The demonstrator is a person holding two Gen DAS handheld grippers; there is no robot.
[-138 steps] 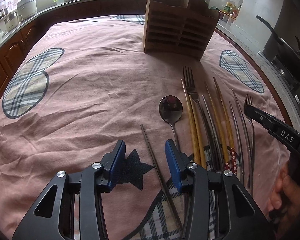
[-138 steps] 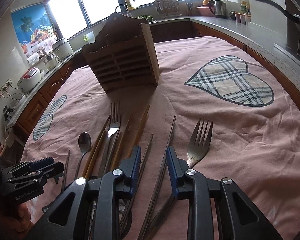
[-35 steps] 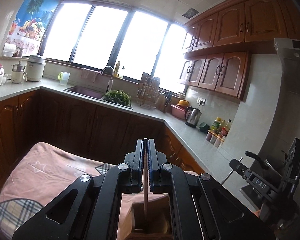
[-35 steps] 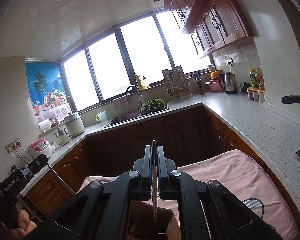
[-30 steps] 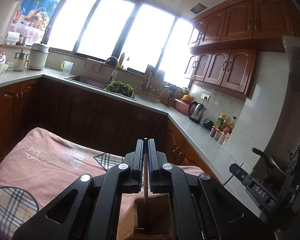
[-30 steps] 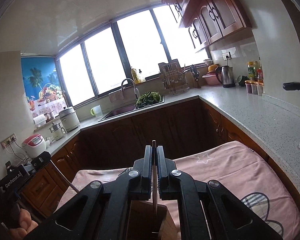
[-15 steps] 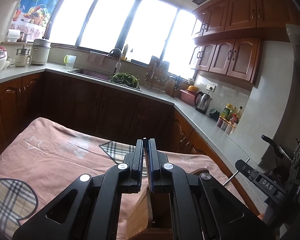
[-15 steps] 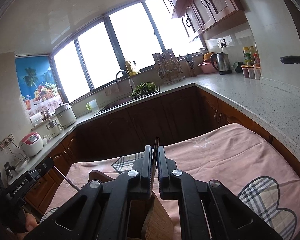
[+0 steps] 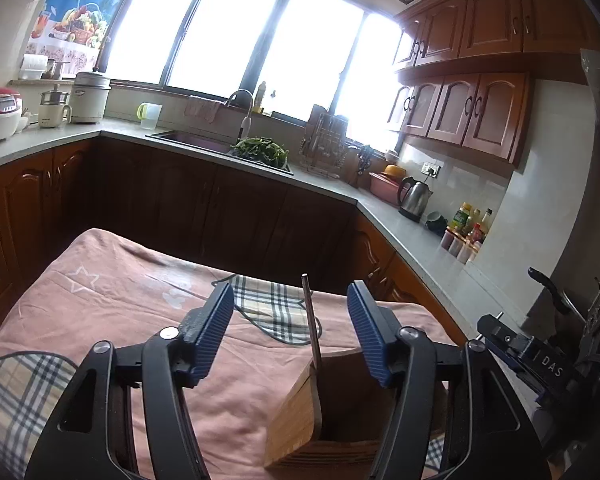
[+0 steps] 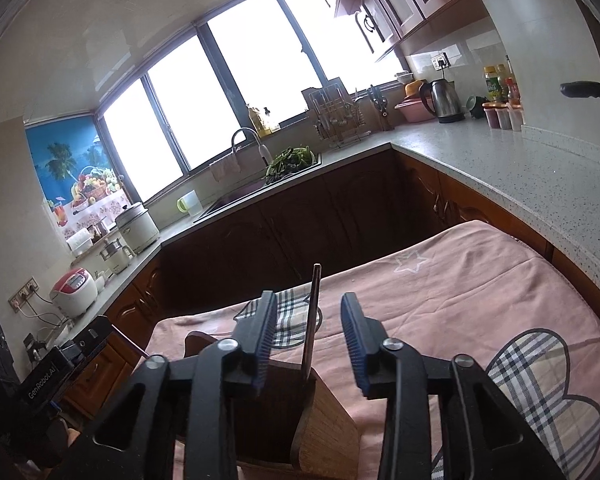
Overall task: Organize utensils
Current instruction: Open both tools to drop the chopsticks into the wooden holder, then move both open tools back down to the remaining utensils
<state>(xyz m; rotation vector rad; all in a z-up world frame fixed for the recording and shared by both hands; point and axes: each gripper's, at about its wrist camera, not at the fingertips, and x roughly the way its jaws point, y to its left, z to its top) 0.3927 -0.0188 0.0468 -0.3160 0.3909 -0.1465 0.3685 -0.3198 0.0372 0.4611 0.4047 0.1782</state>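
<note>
In the left wrist view my left gripper [image 9: 290,338] hangs over the wooden utensil holder [image 9: 296,412], its jaws opening. A thin metal chopstick [image 9: 311,322] stands upright in the holder between the blue pads, touching neither. In the right wrist view my right gripper [image 10: 309,338] is above the same wooden utensil holder [image 10: 324,428], jaws opening too. A dark chopstick [image 10: 311,320] stands free in the holder between its pads. The other gripper [image 9: 540,364] shows at the left wrist view's right edge. The remaining utensils are out of view.
The pink tablecloth with plaid patches [image 9: 112,300] covers the table beyond the holder. Dark wooden cabinets [image 9: 204,208] and a grey counter with a sink, kettle [image 9: 414,196] and bottles ring the table. A person's hand [image 10: 66,436] holds the left gripper [image 10: 56,368] at lower left.
Both grippers were shut on a chopstick above the holder; now both have opened and each chopstick stands in the holder on its own. Both views have tilted down a little.
</note>
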